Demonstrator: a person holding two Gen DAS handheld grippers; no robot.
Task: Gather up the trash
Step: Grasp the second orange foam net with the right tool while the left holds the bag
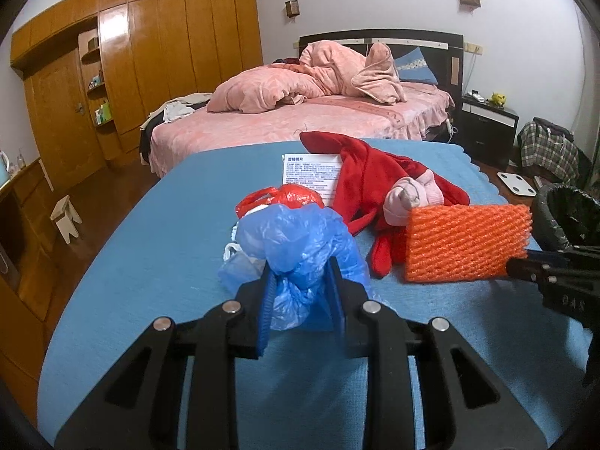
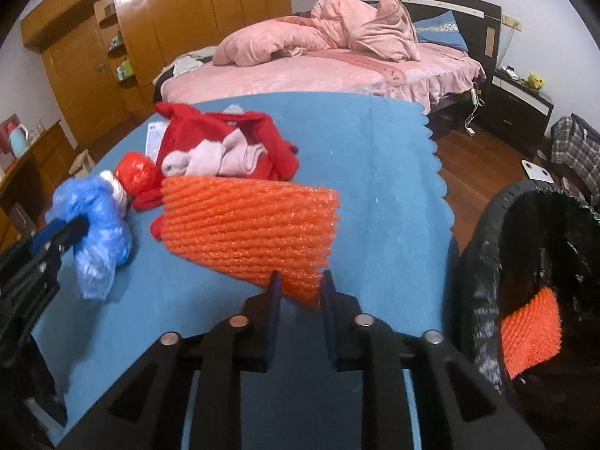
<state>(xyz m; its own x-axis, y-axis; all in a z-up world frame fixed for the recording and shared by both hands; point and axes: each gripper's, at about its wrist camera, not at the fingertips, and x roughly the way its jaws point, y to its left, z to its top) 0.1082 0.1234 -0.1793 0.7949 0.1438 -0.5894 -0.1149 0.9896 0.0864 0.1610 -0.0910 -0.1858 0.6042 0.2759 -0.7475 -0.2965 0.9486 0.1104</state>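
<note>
On my far left, my left tongs (image 1: 300, 281) are clamped narrow on a crumpled blue plastic bag (image 1: 296, 247), the bag bunched between the blue pads and standing up off the blue table cover (image 1: 150, 262). A bit of white plastic (image 1: 234, 257) pokes out at the bag's left side, and a red plastic bag (image 1: 288, 197) sits just behind it, touching it. Farther back lies a printed white leaflet (image 1: 311, 176), partly tucked under a red garment (image 1: 375, 176). A pale pink sock (image 1: 412, 195) lies bundled on top of that garment.

Moving right, the orange foam net sleeve (image 2: 251, 225) lies flat on the cover, its far edge touching the red garment and the sock. My right tongs (image 2: 300, 285) stand at a middling width around its near corner: the corner sits between the two blue pads, and they look to be pinching it, though the foam is soft and I cannot tell how firmly.

At the far right, off the scalloped edge of the cover, stands the bin (image 2: 483, 262) lined with a black bag. Another orange foam net piece (image 2: 532, 330) already lies inside it, against the liner.

Behind all this are the pink bed (image 2: 318, 71) and the wooden wardrobe (image 2: 168, 18).
</note>
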